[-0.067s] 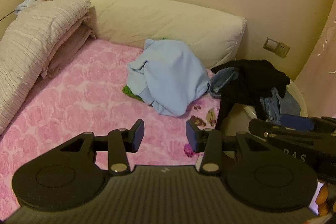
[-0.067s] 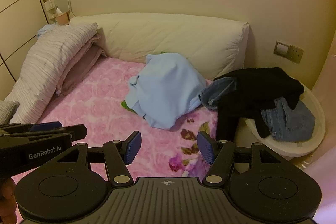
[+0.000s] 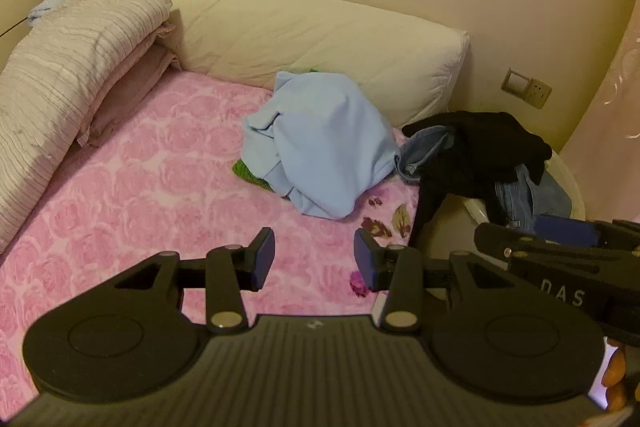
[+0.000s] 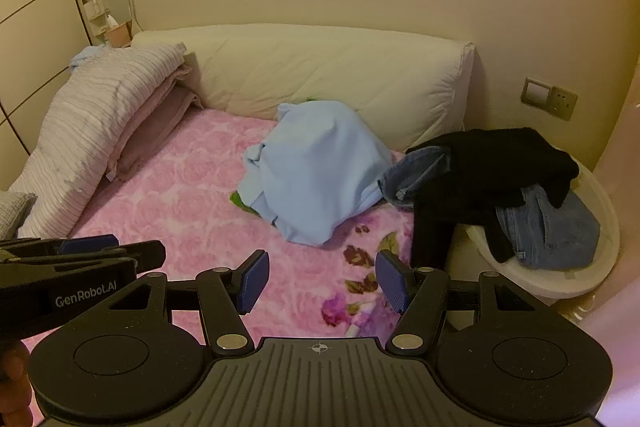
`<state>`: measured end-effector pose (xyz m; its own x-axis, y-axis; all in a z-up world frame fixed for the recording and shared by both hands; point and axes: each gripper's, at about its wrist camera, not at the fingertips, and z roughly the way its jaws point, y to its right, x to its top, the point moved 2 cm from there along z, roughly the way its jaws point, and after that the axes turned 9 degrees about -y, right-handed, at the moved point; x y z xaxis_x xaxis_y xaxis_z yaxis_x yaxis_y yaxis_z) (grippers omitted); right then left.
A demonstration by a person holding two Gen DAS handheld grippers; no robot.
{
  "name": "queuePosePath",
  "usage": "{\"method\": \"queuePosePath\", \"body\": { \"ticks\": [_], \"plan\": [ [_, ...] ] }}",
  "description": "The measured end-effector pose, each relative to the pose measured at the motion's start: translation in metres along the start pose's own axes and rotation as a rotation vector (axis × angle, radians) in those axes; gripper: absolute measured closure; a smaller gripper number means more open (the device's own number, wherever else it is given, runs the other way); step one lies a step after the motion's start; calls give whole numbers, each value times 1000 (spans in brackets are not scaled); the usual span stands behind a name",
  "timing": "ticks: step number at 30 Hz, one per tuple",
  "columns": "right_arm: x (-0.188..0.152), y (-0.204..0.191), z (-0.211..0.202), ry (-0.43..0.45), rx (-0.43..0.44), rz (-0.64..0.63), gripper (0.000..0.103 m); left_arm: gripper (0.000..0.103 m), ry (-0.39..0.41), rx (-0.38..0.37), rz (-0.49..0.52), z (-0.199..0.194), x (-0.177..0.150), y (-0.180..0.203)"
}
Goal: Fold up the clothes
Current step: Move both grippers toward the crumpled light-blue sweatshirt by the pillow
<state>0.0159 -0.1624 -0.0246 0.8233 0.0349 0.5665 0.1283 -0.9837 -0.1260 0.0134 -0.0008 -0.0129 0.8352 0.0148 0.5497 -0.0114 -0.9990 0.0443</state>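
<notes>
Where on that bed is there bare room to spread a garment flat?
The pink blanket lies bare between the striped bedding on the left and the light blue pile, down to the open grippers. It is crowded on the right: black garment and jeans spill from the white basket onto the bed corner.

Each handheld tool is matt black plastic: a ribbed central plate with a small crosshair mark, flanked by two round discs, from which angular linkage arms pinned with silver rivets run forward to the jaws. The left gripper and the right gripper both carry dark blue ribbed pads. White lettering marks the side bodies ("GenRobot.AI" on the left one, seen from the right wrist).
</notes>
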Motion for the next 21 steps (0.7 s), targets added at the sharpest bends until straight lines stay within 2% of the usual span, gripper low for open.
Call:
{"method": "queuePosePath", "body": {
  "ticks": [2, 4, 10, 21],
  "plan": [
    [0, -1, -1, -3, -1, -1, 40, 64, 31, -3, 5, -5, -6, 0],
    [1, -1, 0, -2, 0, -1, 40, 64, 13, -15, -8, -3, -4, -5],
    [-3, 1, 3, 1, 0, -1, 40, 64, -11, 17, 6, 2, -5, -6],
    [-4, -12, 0, -3, -21, 13, 40, 64, -16, 14, 15, 1, -7, -19]
  ]
}}
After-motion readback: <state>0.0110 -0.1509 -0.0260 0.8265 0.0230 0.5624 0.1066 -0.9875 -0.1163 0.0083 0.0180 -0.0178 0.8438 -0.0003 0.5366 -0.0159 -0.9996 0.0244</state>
